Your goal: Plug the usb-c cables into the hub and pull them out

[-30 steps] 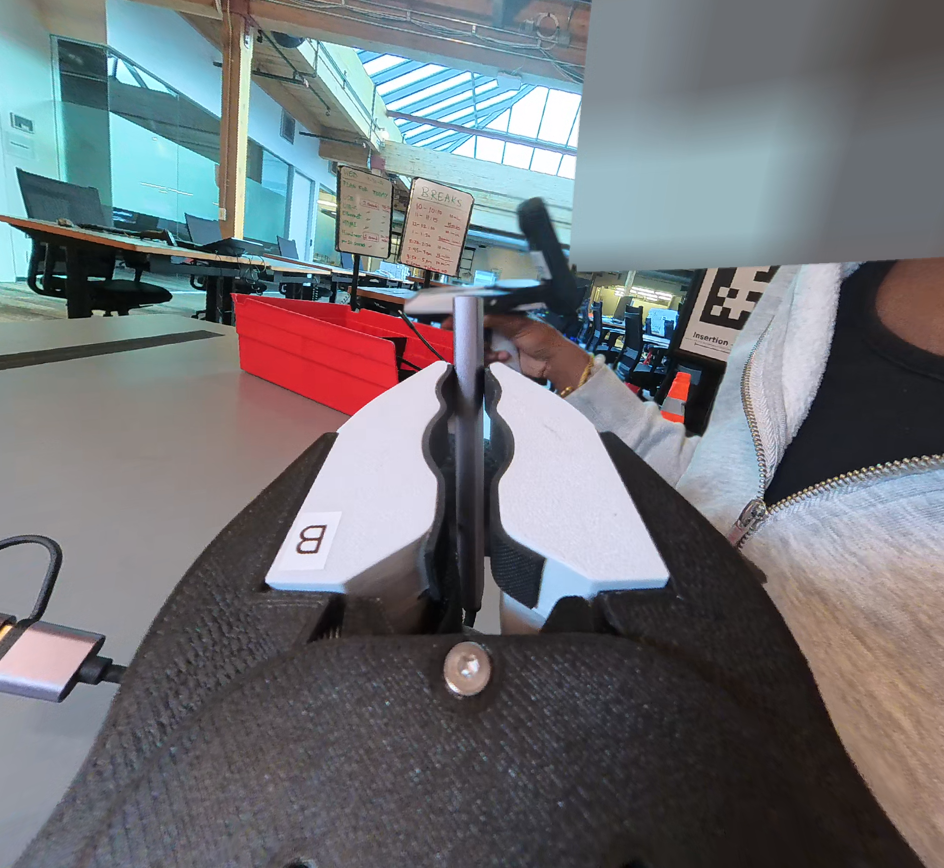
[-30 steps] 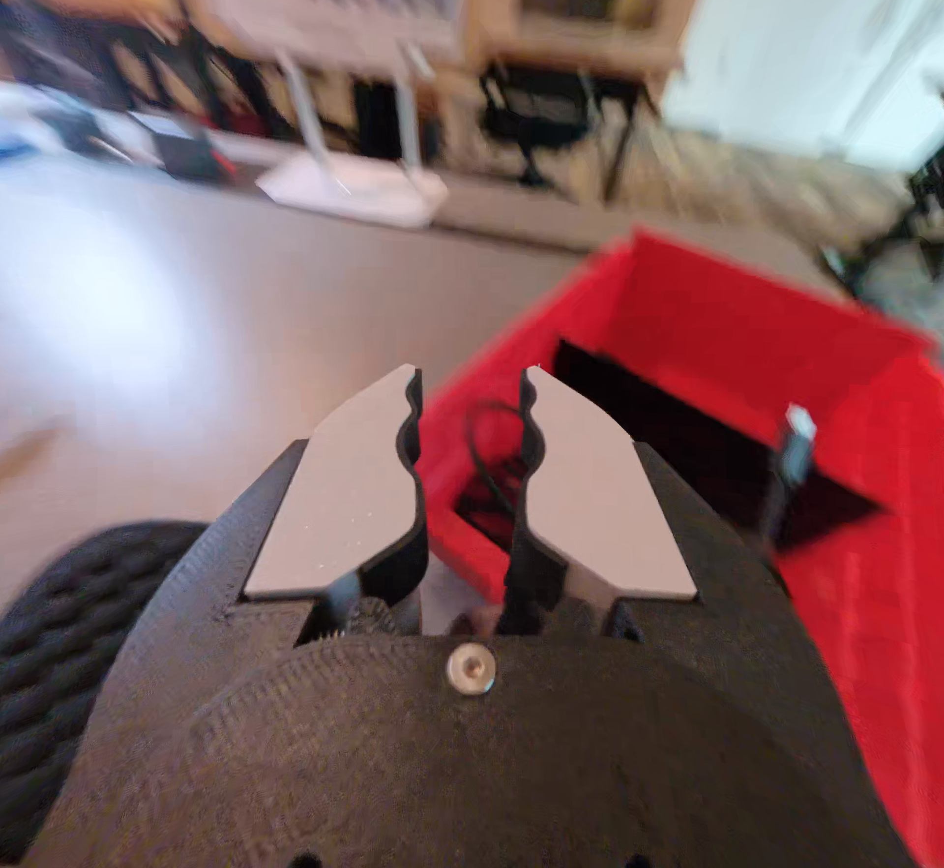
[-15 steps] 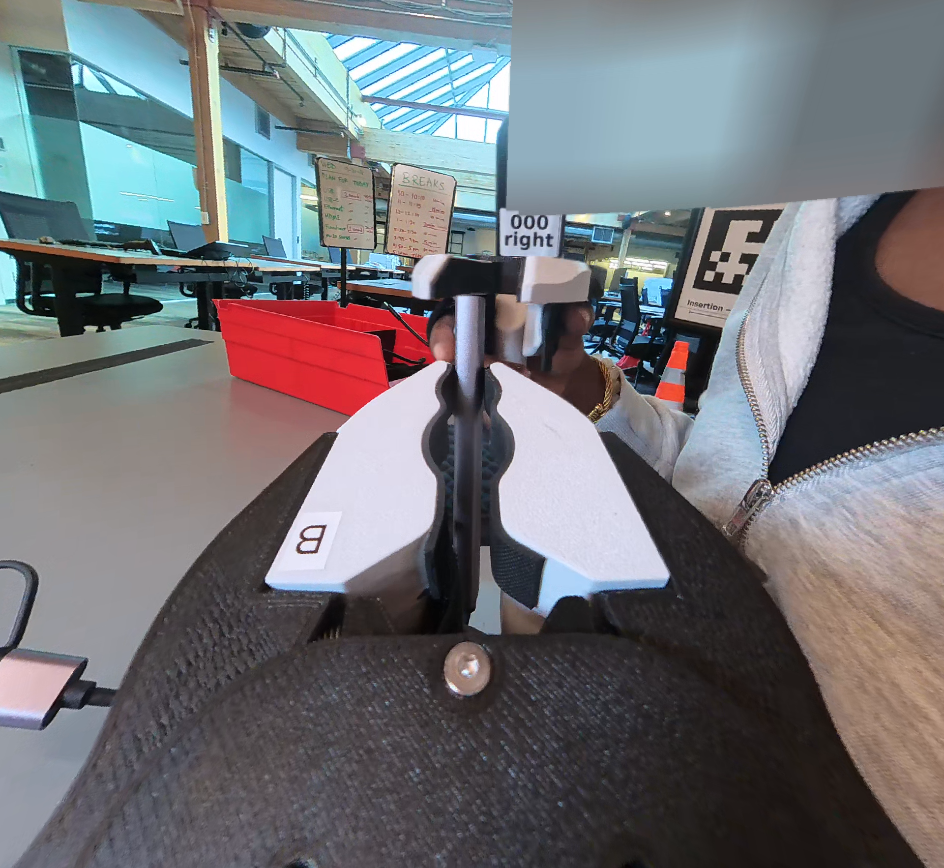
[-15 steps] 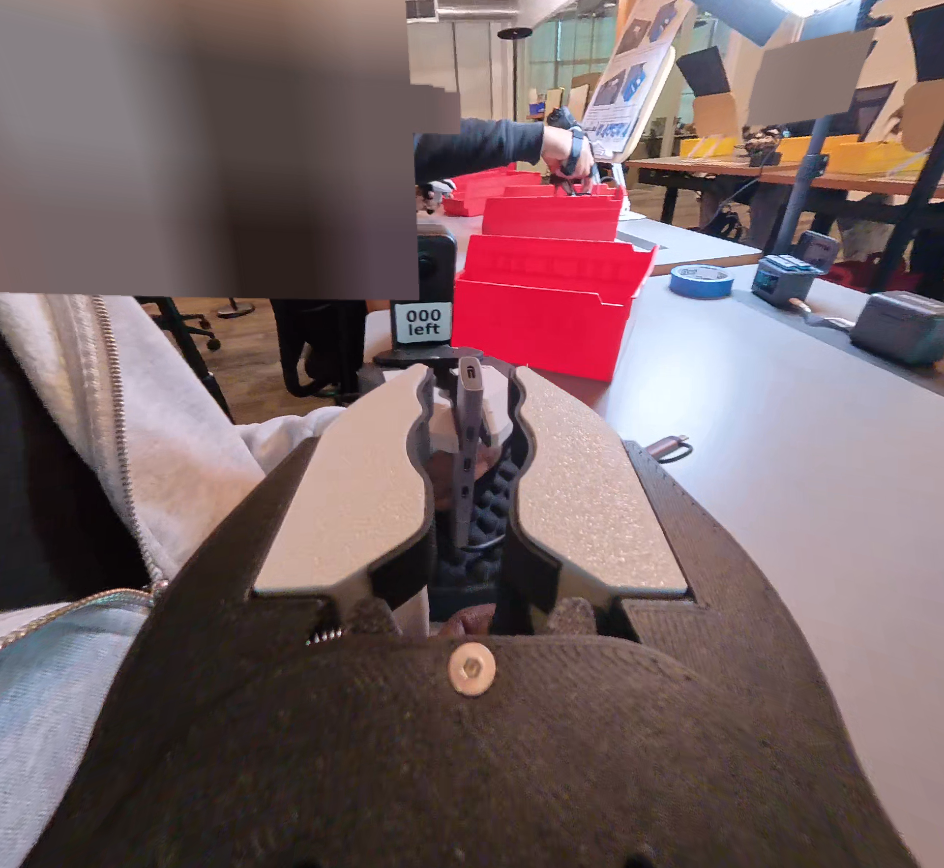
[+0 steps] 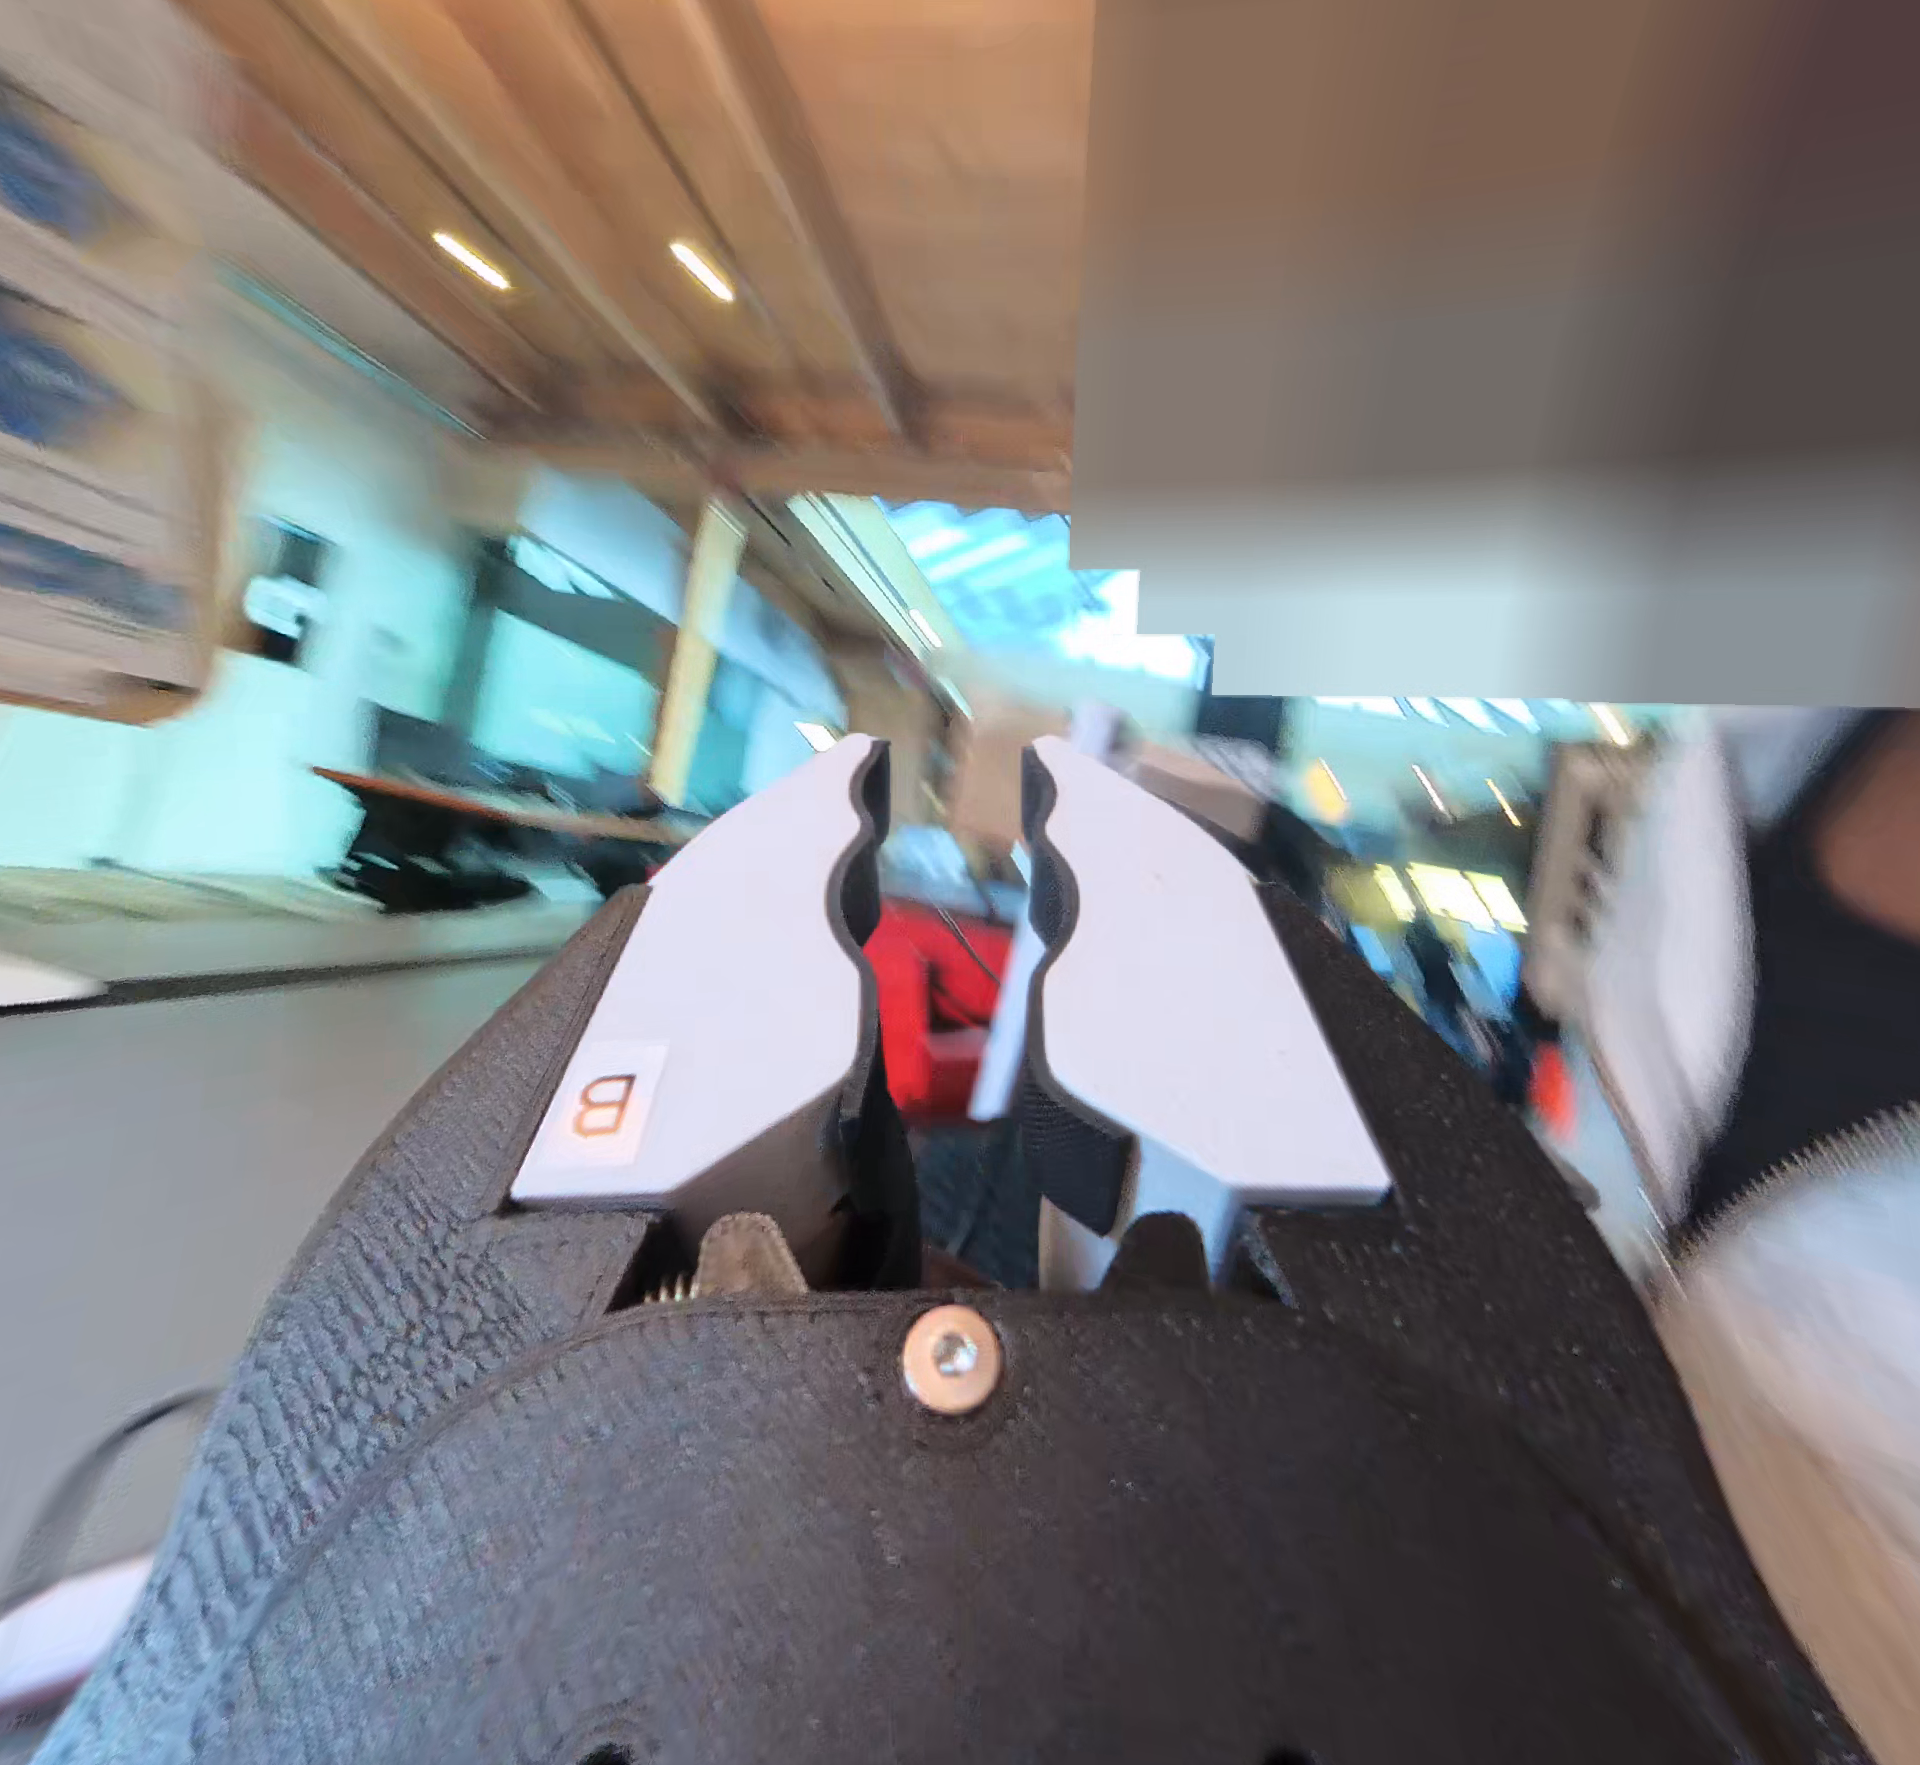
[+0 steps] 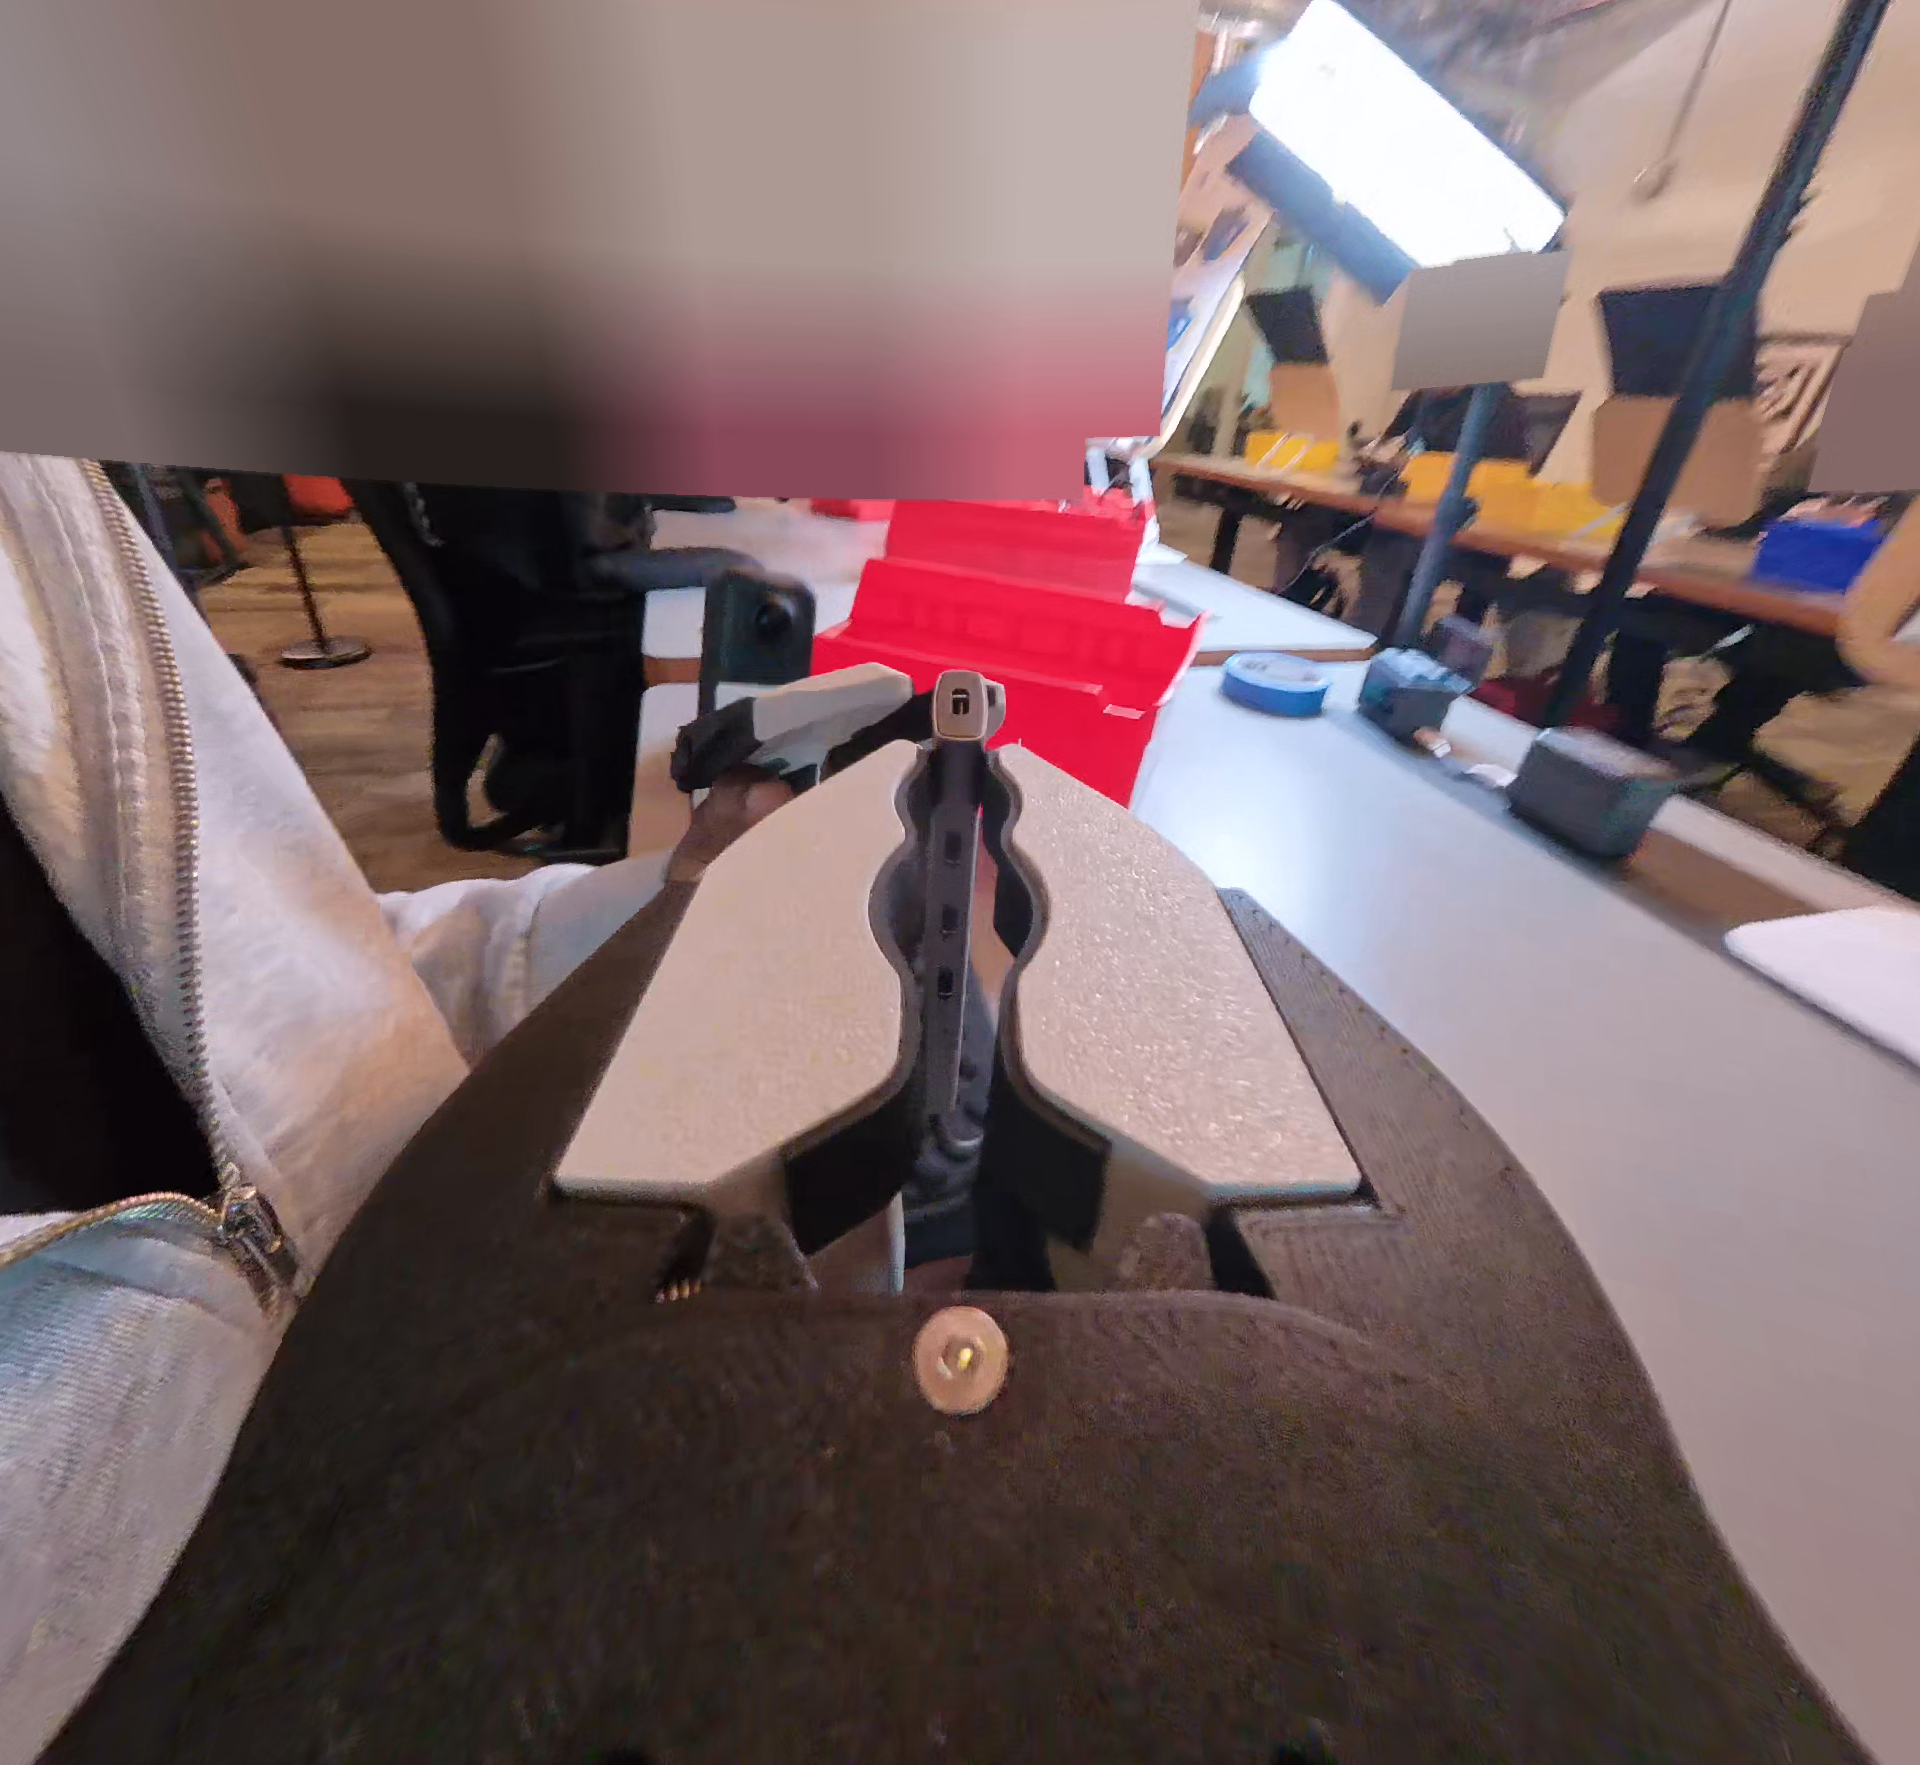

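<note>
In the right wrist view my right gripper [image 6: 961, 754] is shut on the slim grey hub [image 6: 951, 884]. The hub stands edge-on between the fingers, with its row of small ports facing me and its end sticking out past the tips. My left gripper [image 6: 821, 723] shows just beyond it to the left, close to the hub's end. In the blurred left wrist view my left gripper [image 5: 954, 759] is open with nothing between the fingers. A dark cable loop [image 5: 104, 1466] shows faintly at the lower left.
Red bins [image 6: 1018, 635] stand behind the hub on the grey table [image 6: 1558, 1092]; one shows between the left fingers [image 5: 925, 988]. A blue tape roll [image 6: 1276, 681], two dark boxes [image 6: 1584, 790] and a white sheet [image 6: 1839, 977] lie to the right. The person's grey hoodie [image 6: 260, 936] is close on the left.
The hub has passed from my left gripper to my right. The left gripper opened, let go and swung fast. The right gripper closed on the hub.
</note>
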{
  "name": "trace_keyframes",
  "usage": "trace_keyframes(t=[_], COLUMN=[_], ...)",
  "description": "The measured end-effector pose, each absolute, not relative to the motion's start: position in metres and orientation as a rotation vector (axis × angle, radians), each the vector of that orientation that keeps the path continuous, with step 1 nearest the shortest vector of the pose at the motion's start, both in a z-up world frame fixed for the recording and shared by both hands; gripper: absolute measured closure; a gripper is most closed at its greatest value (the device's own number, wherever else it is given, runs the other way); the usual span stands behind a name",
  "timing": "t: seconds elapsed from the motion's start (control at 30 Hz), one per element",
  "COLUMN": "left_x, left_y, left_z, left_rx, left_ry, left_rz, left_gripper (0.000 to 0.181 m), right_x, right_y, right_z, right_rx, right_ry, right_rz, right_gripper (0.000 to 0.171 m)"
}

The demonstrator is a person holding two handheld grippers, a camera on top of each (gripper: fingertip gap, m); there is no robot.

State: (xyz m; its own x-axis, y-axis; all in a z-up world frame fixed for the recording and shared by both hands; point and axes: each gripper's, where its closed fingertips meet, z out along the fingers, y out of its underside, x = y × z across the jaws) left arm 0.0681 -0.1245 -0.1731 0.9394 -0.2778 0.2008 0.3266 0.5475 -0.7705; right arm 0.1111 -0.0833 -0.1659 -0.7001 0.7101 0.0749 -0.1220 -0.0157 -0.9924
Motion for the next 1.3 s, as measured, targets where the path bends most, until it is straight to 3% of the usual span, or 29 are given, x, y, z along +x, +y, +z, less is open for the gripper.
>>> trace_keyframes(t=[0.27, 0.53, 0.83, 1.1, 1.3], left_x=[0.028, 0.029, 0.027, 0.028, 0.030], left_y=[-0.129, -0.115, -0.111, -0.112, -0.112], left_z=[-0.182, -0.189, -0.193, -0.193, -0.194], left_rx=[-0.861, -0.952, -0.969, -0.970, -0.974], left_ry=[-0.301, -0.283, -0.292, -0.299, -0.299], left_rz=[-0.483, -0.466, -0.473, -0.481, -0.477], left_gripper=[0.156, 0.156, 0.156, 0.157, 0.157], right_x=[0.158, 0.180, 0.148, 0.123, 0.088], right_y=[-0.034, 0.115, 0.284, 0.335, 0.353], right_z=[-0.078, 0.002, -0.061, -0.103, -0.183], right_rx=[-0.295, -0.511, -1.002, -1.152, -1.387], right_ry=[-1.413, -1.063, -0.907, -0.901, -1.425], right_rz=[1.339, 0.834, 0.534, 0.606, 0.380], right_gripper=[0.162, 0.162, 0.162, 0.162, 0.162])
